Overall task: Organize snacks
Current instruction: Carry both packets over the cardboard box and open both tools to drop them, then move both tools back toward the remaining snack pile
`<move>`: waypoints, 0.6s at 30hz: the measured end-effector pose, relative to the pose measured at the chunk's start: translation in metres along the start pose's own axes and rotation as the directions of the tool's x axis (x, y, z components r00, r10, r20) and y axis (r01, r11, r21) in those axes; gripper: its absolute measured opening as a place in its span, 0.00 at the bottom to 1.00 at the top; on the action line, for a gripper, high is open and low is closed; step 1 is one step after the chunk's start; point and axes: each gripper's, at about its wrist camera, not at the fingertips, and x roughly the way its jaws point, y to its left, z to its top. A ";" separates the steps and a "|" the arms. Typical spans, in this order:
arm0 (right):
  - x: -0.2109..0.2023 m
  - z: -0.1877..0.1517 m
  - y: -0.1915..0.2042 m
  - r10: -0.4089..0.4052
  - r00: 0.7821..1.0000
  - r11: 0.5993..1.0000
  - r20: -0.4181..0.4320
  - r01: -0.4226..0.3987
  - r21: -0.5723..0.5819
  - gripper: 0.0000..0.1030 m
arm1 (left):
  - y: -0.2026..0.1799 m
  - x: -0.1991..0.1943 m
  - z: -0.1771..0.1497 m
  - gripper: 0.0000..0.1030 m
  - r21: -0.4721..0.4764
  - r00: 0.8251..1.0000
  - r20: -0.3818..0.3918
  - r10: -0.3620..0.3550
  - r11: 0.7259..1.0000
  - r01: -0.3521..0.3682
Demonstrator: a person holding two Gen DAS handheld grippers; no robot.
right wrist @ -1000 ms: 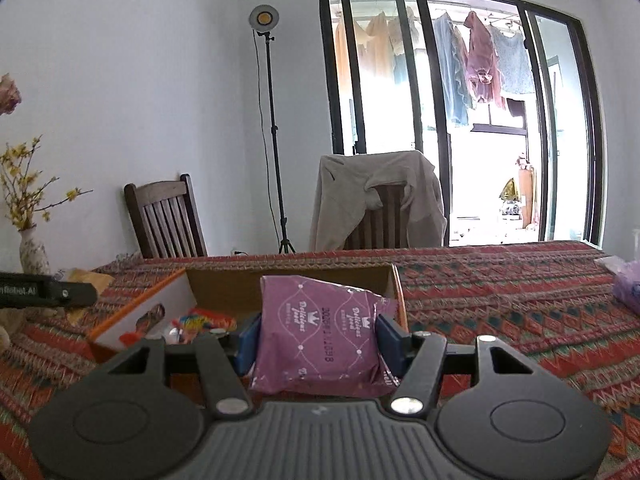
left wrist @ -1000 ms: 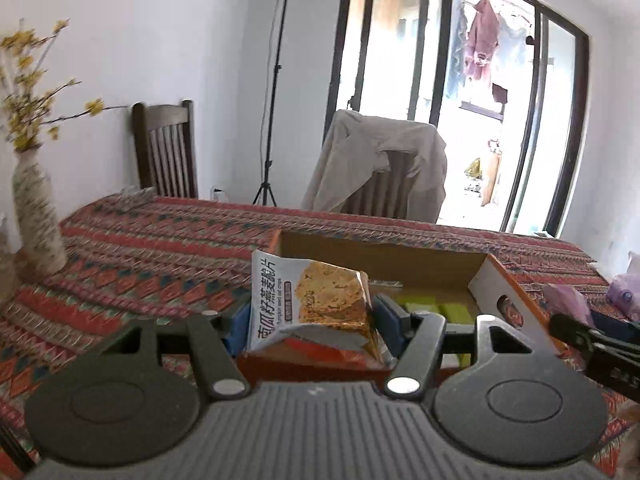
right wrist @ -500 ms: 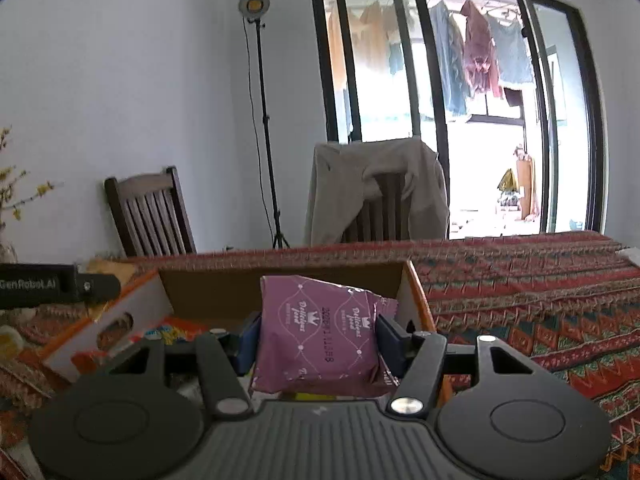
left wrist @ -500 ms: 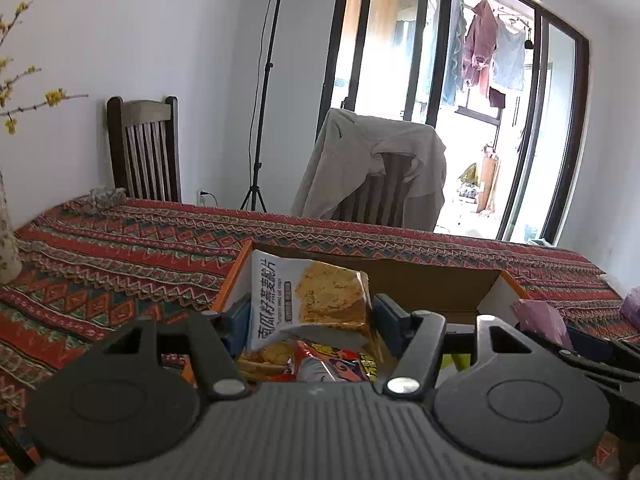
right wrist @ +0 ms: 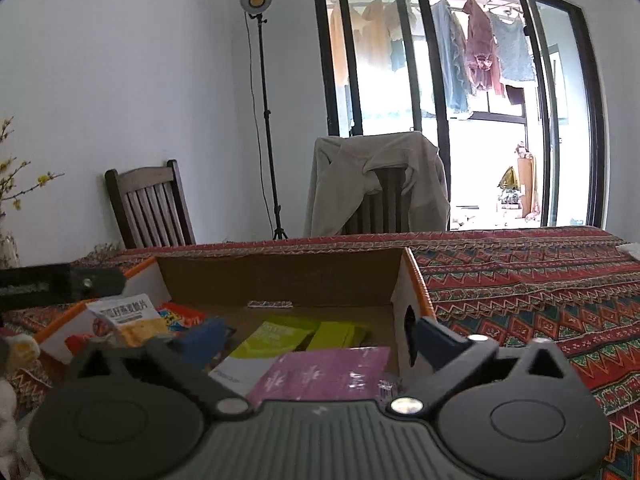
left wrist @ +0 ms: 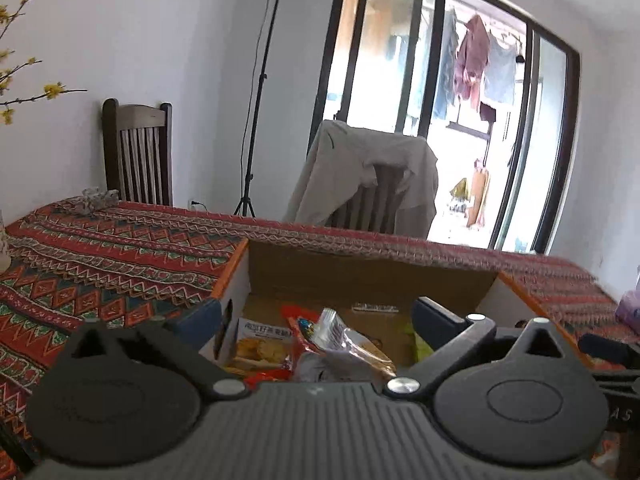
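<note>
both grippers opening over the snack box

the left gripper [left wrist: 316, 316] has its jaws spreading wide with nothing pinched; below them, in the left end of the cardboard box [left wrist: 360, 276], lies the cracker packet [left wrist: 262, 346] among crumpled wrappers. the right gripper [right wrist: 320, 330] is likewise opening, empty; the purple packet [right wrist: 324, 372] lies flat in the box's right end, beside green packets [right wrist: 280, 334]. the box rests on a patterned tablecloth [right wrist: 520, 280]. beyond stand two chairs, one draped with a jacket [right wrist: 376, 176].

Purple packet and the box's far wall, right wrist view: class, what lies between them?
Two green packets on the box floor, seen in the right wrist view, beyond the purple packet.
</note>
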 end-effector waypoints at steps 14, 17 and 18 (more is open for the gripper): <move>0.000 -0.001 -0.002 -0.024 1.000 1.000 -0.002 0.024 -0.005 1.00 | 0.000 -0.005 0.000 1.00 -0.009 1.000 0.022 0.022 1.000 -0.022; 0.000 0.000 -0.002 -0.020 1.000 1.000 -0.002 0.020 -0.006 1.00 | -0.001 -0.010 0.001 1.00 -0.020 0.999 0.030 0.019 1.000 -0.018; 0.000 0.001 -0.002 -0.018 1.000 1.000 -0.002 0.018 -0.006 1.00 | -0.001 -0.013 0.003 1.00 -0.025 0.999 0.034 0.017 1.000 -0.017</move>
